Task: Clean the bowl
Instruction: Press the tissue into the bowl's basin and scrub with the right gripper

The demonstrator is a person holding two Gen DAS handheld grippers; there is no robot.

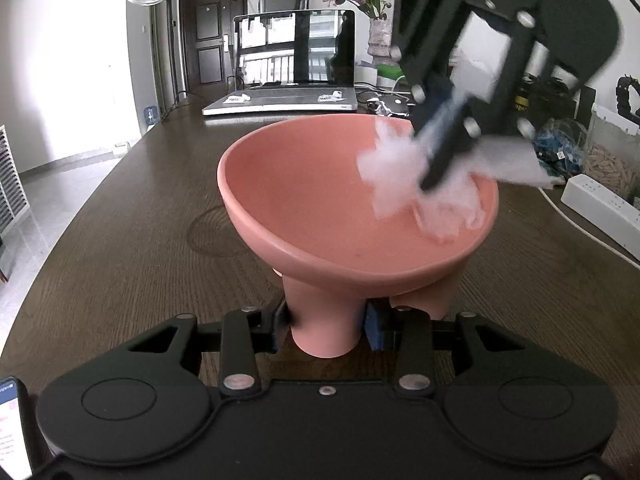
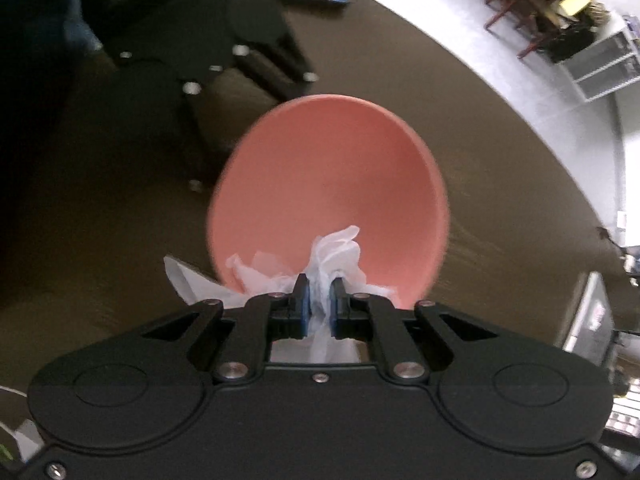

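- Pink plastic bowl (image 1: 320,200) on stubby legs stands on the dark wooden table (image 1: 120,220), near its middle, and one near leg (image 1: 324,320) is clamped between the blue pads of the left gripper (image 1: 326,326).
- White tissue (image 1: 420,184), crumpled into a wad, is pinched tight in the closed right gripper (image 2: 320,292), which comes down steeply from above; the wad presses on the inner wall at the right side of the bowl, close to the rim.
- Pressing that near the rim could lever the bowl over, since it is held by a single leg only; a hard sideways wipe might twist the leg out of the pads.
- Thin tissue may tear or drag out of the grip if it snags on the wall, because a loose flap (image 1: 516,160) already trails out over the right rim.
- If the wad thins out, the hard fingertips (image 1: 432,176) could scrape the plastic directly.
- A bowl that slides right would run toward the white power strip (image 1: 600,204) and its cable, which lie near that side.
- Motion blur hides the contact, so I cannot tell how much of the wall the wad actually covers.
- The silver laptop (image 1: 288,80) at the far end looks safely apart.
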